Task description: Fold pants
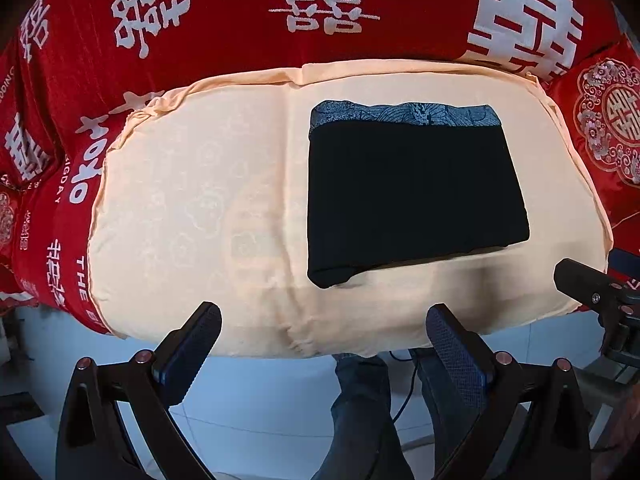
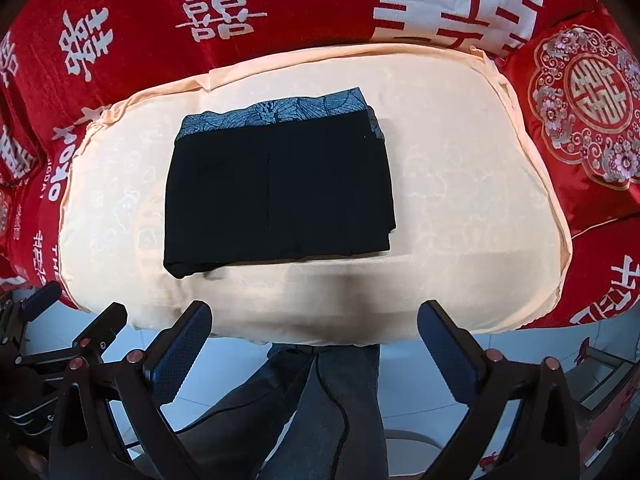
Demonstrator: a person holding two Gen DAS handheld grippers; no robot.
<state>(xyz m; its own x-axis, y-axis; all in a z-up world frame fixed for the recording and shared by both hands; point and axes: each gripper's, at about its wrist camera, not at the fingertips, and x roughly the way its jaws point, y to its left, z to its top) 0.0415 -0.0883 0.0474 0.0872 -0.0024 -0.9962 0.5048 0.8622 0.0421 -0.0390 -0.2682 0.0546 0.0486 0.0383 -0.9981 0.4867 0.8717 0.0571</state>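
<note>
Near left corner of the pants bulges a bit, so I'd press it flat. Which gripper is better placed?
Probably the left gripper. That corner of the pants lies almost straight ahead of its open fingers; from the right gripper, also open, it sits off to the left.

Folded black fabric pants (image 2: 280, 192) carry a grey-blue leaf-patterned waistband (image 2: 276, 114); beneath them lies a peach damask cloth (image 2: 460, 208), behind it red bedding with white characters (image 2: 280, 4).
</note>
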